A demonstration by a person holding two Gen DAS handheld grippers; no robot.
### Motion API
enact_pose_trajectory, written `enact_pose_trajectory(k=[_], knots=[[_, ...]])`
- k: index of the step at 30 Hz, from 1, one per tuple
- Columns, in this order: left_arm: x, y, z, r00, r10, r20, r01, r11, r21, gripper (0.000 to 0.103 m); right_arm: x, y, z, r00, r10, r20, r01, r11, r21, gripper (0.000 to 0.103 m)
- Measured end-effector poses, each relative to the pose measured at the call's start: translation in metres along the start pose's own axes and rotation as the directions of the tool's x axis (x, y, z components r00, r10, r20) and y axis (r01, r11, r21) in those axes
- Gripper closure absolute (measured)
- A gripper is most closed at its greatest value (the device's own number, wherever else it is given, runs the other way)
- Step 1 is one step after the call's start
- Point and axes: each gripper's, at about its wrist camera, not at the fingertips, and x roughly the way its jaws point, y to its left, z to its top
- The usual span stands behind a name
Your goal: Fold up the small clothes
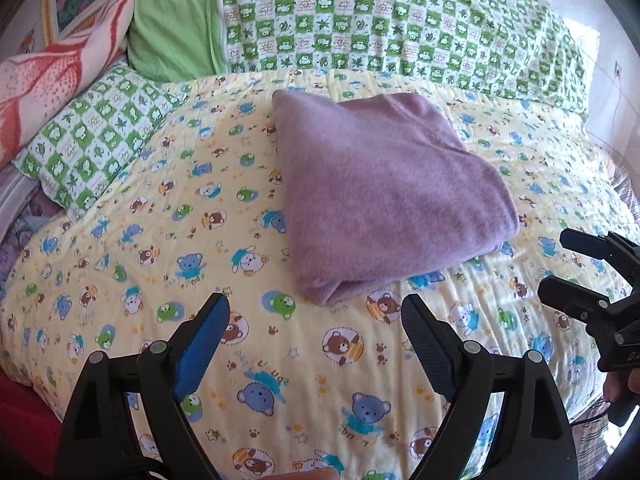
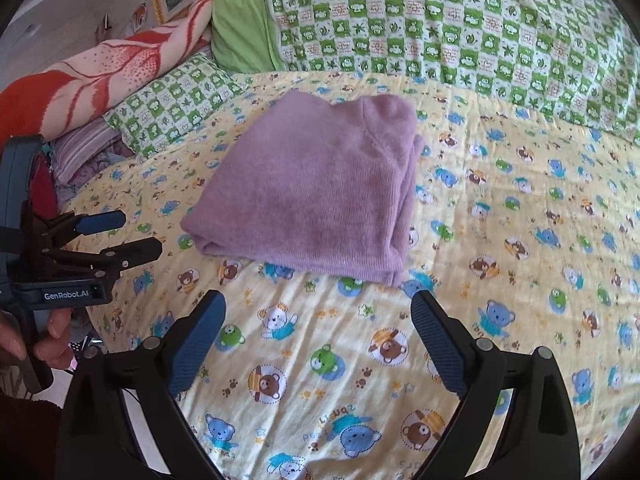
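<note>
Purple garment (image 2: 316,196), neatly folded, flat

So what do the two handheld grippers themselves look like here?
Both match: the left gripper and right gripper have black angular plastic linkage arms with round silver pivot pins and ribbed blue pads on the jaws. The left gripper's body reads "GenRobot.AI" in white, with a thin black cable below.

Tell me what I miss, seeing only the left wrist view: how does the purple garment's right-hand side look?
Observer: The purple garment shows several stacked layers along that edge, roughly aligned.
Operator: Who carries the left gripper?
Observer: A hand grips the handle of the left gripper, which is open and empty.
Operator: And the right gripper?
Observer: The right gripper is open, nothing between its fingers, short of the garment.
</note>
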Motion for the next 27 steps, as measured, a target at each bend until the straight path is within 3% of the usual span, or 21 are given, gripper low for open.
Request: enact_pose_trajectory(k=[27], knots=[[0.018, 0.0, -0.002, 1.0, 0.027, -0.015, -0.027, 0.999, -0.026, 0.014, 0.039, -0.011, 0.007, 0.999, -0.023, -0.043, 0.023, 1.0, 0.02, 0.008]])
